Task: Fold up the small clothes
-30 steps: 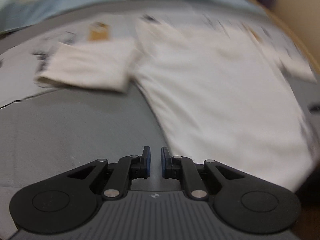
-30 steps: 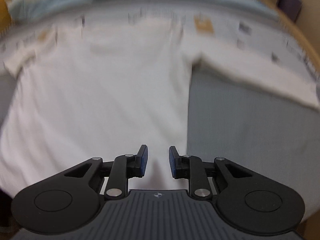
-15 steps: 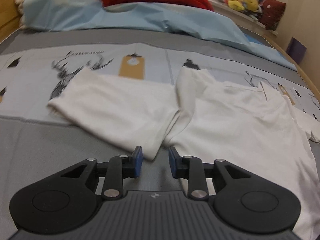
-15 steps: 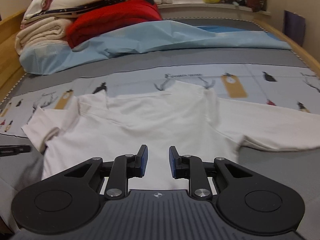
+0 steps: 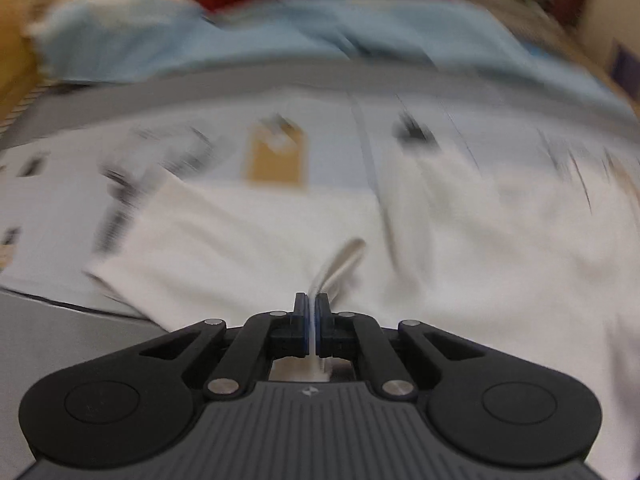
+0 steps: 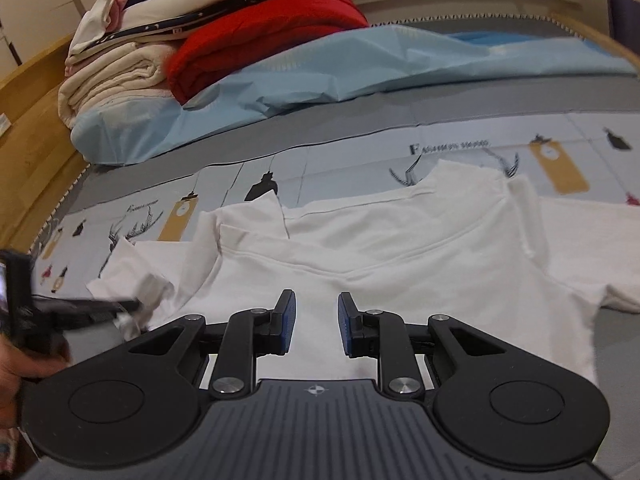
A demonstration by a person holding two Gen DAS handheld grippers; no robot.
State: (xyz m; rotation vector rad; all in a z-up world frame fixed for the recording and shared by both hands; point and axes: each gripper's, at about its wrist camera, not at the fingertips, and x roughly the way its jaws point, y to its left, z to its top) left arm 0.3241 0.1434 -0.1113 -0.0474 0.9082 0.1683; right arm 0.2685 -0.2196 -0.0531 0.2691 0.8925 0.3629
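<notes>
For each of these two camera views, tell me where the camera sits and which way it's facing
Left wrist: sits on the left gripper, facing forward and down over the white shirt; its shut fingers pinch a fold of it.
Right wrist: sits on the right gripper, jaws apart, facing across the shirt toward the stacked clothes; the left gripper and a hand show.
Shared: shirt, printed sheet, red blanket.

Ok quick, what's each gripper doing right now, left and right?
Left gripper: shut on the white shirt.
Right gripper: open, holding nothing, over the shirt.
</notes>
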